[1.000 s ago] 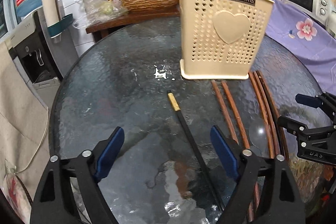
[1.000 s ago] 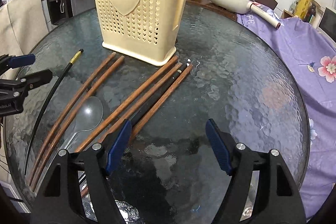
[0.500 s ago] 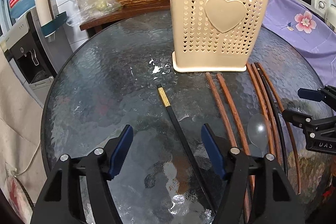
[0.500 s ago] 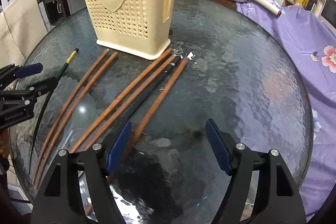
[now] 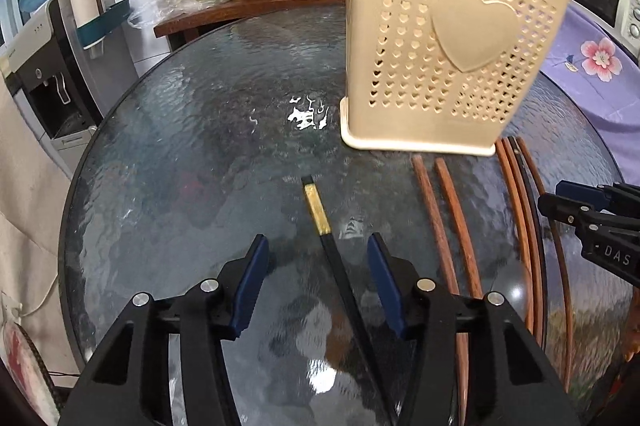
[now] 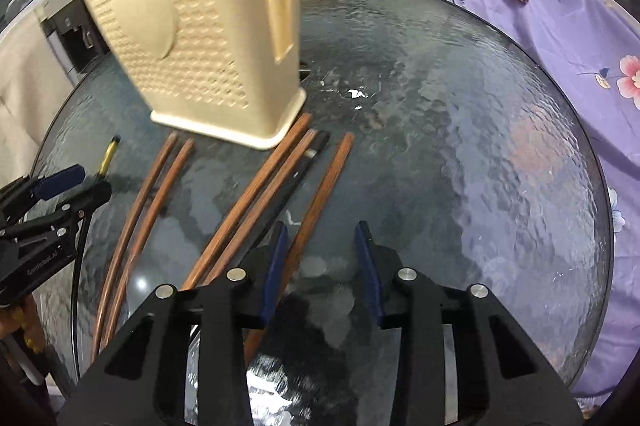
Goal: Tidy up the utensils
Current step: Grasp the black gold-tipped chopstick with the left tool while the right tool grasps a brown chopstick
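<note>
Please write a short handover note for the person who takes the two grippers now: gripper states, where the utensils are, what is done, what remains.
Left gripper: open, holding nothing, straddling the black gold-tipped chopstick.
Right gripper: open, holding nothing, over the rightmost brown chopstick.
All chopsticks seen, brown pairs included, lie flat on the glass table before the cream holder.
Done: nothing seen in the holder.
Left: lift each utensil into the holder.

1. The left black two-finger gripper with blue pads (image 5: 316, 274) hangs low and level, its jaws parted and holding nothing.
2. The right black two-finger gripper with blue pads (image 6: 320, 266) sits low beside it, jaws likewise parted and empty.
</note>
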A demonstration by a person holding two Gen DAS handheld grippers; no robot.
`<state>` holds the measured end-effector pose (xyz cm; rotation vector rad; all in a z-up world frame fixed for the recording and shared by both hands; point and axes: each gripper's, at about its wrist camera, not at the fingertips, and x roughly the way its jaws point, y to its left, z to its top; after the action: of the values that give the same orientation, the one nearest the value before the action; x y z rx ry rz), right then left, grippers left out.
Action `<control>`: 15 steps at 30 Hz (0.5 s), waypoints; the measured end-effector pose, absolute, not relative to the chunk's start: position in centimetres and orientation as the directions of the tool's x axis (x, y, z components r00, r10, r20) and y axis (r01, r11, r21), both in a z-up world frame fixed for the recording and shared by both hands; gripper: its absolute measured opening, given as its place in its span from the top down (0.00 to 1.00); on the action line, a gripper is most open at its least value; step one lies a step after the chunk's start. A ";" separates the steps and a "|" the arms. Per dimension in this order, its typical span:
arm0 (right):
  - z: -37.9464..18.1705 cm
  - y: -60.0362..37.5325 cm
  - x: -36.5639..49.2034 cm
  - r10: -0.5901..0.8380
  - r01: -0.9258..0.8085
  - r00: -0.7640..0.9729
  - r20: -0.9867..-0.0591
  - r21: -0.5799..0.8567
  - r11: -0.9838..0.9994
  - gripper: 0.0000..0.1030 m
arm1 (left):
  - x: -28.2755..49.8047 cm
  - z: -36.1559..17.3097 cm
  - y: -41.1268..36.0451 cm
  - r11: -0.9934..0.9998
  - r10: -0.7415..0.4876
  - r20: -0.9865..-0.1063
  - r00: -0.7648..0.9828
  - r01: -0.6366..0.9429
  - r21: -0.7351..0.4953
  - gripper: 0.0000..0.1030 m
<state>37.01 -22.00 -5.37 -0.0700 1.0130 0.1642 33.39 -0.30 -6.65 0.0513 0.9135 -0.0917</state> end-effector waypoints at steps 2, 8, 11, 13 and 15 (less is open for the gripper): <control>-5.4 -21.8 37.8 0.094 -0.164 0.518 -0.850 0.009 0.986 0.68 | 34.0 -6.6 -0.4 0.995 -0.052 -0.794 0.605 0.095 0.007 0.54; -5.4 -21.7 40.3 0.083 -0.138 0.513 -0.854 0.013 0.990 0.75 | 35.3 -6.5 -0.7 0.996 -0.046 -0.803 0.594 0.086 0.007 0.59; -5.4 -21.6 41.3 0.075 -0.132 0.513 -0.855 0.008 0.991 0.76 | 35.4 -6.5 -1.1 0.995 -0.043 -0.802 0.595 0.095 0.017 0.61; -5.4 -21.5 41.4 0.073 -0.130 0.513 -0.855 0.007 0.991 0.77 | 35.5 -6.5 -1.2 0.995 -0.049 -0.804 0.593 0.099 0.013 0.64; -5.4 -21.3 41.4 0.075 -0.138 0.515 -0.854 0.004 0.990 0.81 | 35.6 -6.5 -1.3 0.995 -0.051 -0.804 0.593 0.104 0.014 0.67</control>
<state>41.36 -21.29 -5.40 -0.0668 1.0216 0.1279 35.65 -1.26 -6.49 0.0611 0.9324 -0.0897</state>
